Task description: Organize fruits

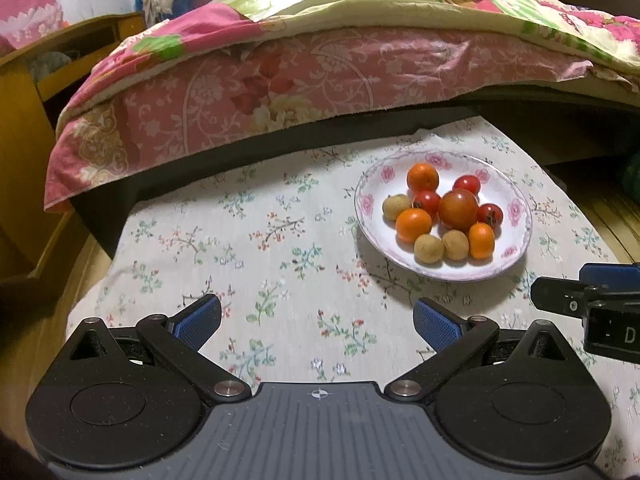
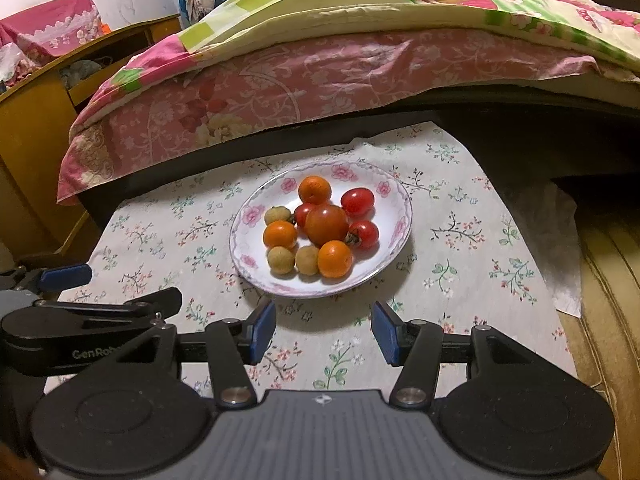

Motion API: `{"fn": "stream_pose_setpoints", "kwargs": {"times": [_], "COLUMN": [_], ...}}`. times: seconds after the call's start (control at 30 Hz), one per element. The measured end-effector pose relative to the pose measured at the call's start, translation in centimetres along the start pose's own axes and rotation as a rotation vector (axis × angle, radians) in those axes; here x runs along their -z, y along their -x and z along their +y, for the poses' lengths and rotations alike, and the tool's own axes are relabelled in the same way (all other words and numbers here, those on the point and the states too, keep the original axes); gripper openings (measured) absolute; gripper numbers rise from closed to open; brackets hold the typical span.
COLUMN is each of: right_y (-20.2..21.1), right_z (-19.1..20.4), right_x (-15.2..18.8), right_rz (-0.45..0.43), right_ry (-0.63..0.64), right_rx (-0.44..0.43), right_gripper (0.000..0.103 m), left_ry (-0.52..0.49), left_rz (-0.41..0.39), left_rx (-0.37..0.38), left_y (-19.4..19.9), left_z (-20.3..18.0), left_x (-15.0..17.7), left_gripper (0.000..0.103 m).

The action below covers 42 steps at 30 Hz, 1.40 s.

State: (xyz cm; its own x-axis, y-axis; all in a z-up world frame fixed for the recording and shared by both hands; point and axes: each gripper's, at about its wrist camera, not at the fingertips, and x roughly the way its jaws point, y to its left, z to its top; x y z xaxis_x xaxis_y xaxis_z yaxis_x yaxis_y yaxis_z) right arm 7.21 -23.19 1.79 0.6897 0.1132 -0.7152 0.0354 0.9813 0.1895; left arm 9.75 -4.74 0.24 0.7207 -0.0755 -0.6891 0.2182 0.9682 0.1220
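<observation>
A white plate with a pink flower rim (image 1: 370, 204) (image 2: 248, 216) stands on the flowered cloth and holds several fruits. A large reddish tomato (image 1: 458, 209) (image 2: 327, 225) lies in the middle, with small red tomatoes (image 2: 357, 201), orange kumquats (image 1: 422, 177) (image 2: 335, 258) and tan longans (image 1: 429, 249) (image 2: 281, 260) around it. My left gripper (image 1: 317, 322) hovers open and empty over the cloth, left of and nearer than the plate. My right gripper (image 2: 323, 334) is open and empty just in front of the plate's near rim.
The flowered cloth (image 1: 248, 248) covers a low table. Behind it runs a bed with a pink quilt (image 1: 280, 80). A wooden cabinet (image 1: 24, 128) stands at the left. Each gripper's side shows in the other view, as the right gripper's side (image 1: 580, 304) and the left gripper's side (image 2: 88, 320).
</observation>
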Motion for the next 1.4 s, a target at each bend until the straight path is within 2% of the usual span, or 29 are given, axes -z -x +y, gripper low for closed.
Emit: {"fn": "stream_pose_setpoints", "kwargs": {"times": [1.4], "right_y": [3.5], "right_z": [1.7], "right_x": [5.5], "right_rz": [0.038], "right_ry": [-0.012], "right_rx": [-0.019], "right_gripper": [0.052], "left_ry": [0.016], "left_rz": [0.021], "left_rx": [0.028], "left_y": [4.3], "left_z": [0.5], "left_x": [5.1], "left_gripper": [0.103]}}
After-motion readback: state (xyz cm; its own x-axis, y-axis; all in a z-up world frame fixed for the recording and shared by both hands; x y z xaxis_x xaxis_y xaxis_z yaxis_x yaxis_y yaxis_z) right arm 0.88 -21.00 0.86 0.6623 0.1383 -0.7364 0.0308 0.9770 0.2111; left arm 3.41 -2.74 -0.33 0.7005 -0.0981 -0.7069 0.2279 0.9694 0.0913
